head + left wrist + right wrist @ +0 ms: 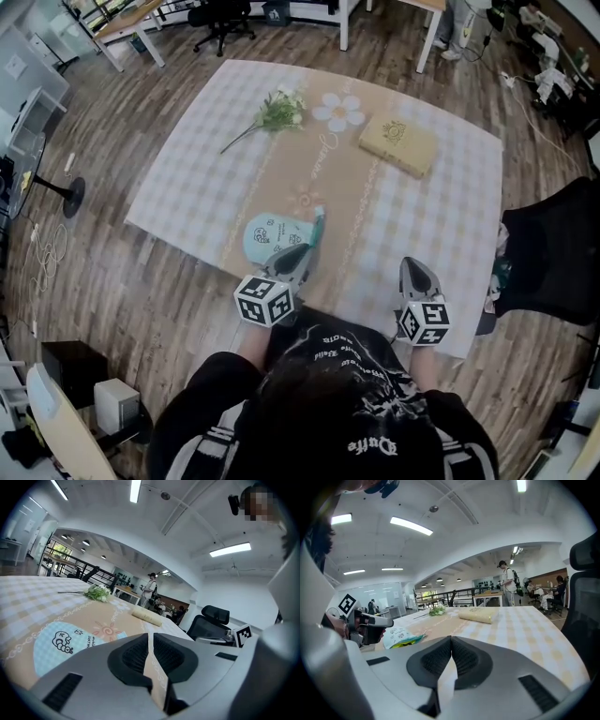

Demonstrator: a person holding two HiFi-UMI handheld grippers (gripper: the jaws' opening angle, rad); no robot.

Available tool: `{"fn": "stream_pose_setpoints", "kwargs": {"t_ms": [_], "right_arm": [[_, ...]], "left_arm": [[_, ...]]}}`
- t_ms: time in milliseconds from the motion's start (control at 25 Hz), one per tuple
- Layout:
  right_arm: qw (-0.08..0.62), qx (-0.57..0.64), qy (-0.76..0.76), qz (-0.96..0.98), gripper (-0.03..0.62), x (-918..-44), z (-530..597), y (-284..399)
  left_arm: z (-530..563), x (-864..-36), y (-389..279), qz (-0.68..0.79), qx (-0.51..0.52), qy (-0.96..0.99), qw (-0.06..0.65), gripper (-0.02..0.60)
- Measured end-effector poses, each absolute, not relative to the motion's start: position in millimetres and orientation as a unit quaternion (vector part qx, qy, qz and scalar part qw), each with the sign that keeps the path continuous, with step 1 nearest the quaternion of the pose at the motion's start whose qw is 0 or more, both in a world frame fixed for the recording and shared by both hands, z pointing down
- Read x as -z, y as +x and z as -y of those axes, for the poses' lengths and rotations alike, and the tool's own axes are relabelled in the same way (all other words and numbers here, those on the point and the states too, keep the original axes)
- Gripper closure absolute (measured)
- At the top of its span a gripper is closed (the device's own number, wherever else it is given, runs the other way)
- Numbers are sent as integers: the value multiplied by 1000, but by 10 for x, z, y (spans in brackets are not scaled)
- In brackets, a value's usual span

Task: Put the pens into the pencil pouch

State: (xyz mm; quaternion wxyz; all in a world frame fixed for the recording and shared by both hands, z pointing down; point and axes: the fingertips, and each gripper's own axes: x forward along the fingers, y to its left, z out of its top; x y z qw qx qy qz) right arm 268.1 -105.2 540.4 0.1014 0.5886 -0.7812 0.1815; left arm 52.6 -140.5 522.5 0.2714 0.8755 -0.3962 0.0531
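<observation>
Tablecloth (187, 159): pouch (267, 236), flowers (278, 112), book (398, 143) lay apart.
Left gripper (149, 638): by pouch, jaws barely parted, empty.
Right gripper (451, 643): jaws together, empty.

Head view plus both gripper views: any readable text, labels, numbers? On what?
None reads clearly.
Pencil pouch: small print beside a cartoon figure, too small to read.
Tablecloth: cursive word, blurred.
Book: round emblem, no legible words.
Shirt: gothic lettering, not legible.
Marker cubes: square code patterns, no words.
</observation>
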Motion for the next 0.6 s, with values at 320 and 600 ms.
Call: {"fn": "stream_pose_setpoints", "kwargs": {"t_ms": [320,600], "right_arm": [[118,-156,633,749,586,-5367,1079,2780],[128,-149,648,736,586,-5364,1109,2853]], "left_arm": [[1446,-5136,492,394,-37,876,276,561],[1506,-5149,462,400,-53,876,265,561]]}}
